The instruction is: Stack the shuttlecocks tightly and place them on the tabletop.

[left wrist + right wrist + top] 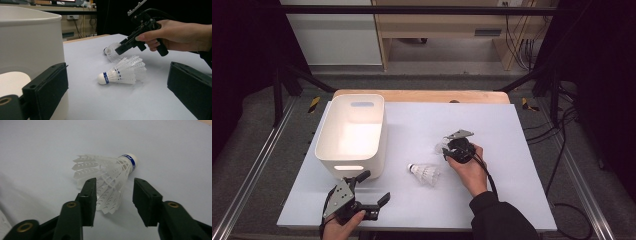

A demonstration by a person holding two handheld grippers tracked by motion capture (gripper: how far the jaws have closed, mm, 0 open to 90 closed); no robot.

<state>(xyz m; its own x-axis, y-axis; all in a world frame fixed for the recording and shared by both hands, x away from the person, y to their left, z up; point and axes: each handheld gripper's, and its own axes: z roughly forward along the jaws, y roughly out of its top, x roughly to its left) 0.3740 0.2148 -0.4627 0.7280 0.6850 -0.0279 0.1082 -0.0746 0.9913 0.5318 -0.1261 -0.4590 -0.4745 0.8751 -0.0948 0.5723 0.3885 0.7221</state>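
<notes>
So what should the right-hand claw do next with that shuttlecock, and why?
Probably close a little more. In the right gripper view the right gripper has its jaws on either side of the far shuttlecock, and a gap shows beside the right jaw, so it is not clamped yet. Only then lift, perhaps toward the white bin.

shuttlecock (110,173) | white plastic, blue band | on its side | table

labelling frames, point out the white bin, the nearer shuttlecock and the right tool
white bin (324,131), high view, left wall
nearer shuttlecock (425,173), high view, feather skirt
right tool (113,195), right gripper view, between its tips
</notes>
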